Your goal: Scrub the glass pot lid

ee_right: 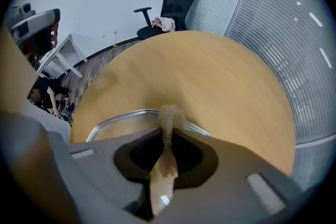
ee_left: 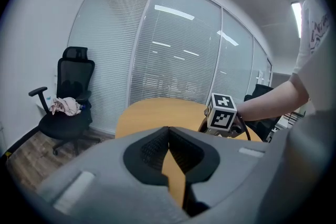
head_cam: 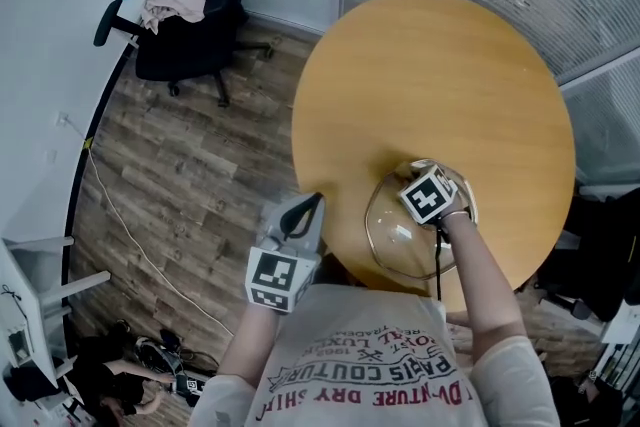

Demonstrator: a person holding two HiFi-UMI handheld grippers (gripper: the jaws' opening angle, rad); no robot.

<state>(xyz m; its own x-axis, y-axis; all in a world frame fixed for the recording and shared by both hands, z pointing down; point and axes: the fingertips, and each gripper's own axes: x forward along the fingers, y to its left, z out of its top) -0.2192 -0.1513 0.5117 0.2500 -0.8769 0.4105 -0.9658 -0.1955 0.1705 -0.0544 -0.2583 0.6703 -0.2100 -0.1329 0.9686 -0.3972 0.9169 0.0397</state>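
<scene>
Scrubbing seemed under way: the right gripper (ee_right: 167, 136) clamped a tan pad (ee_right: 169, 117) over the lid (head_cam: 385, 240), which lay at the table's (head_cam: 430, 65) near edge. The left gripper (ee_left: 168, 145) hung closed and empty off that edge. The next move probably called for rubbing strokes under steady pressure.

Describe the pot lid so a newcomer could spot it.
Start at the round wooden table. Near its edge closest to the person, beneath the right gripper's scrub pad, lies the glass pot lid: a clear disc with a metal rim, the table's only transparent item.
</scene>
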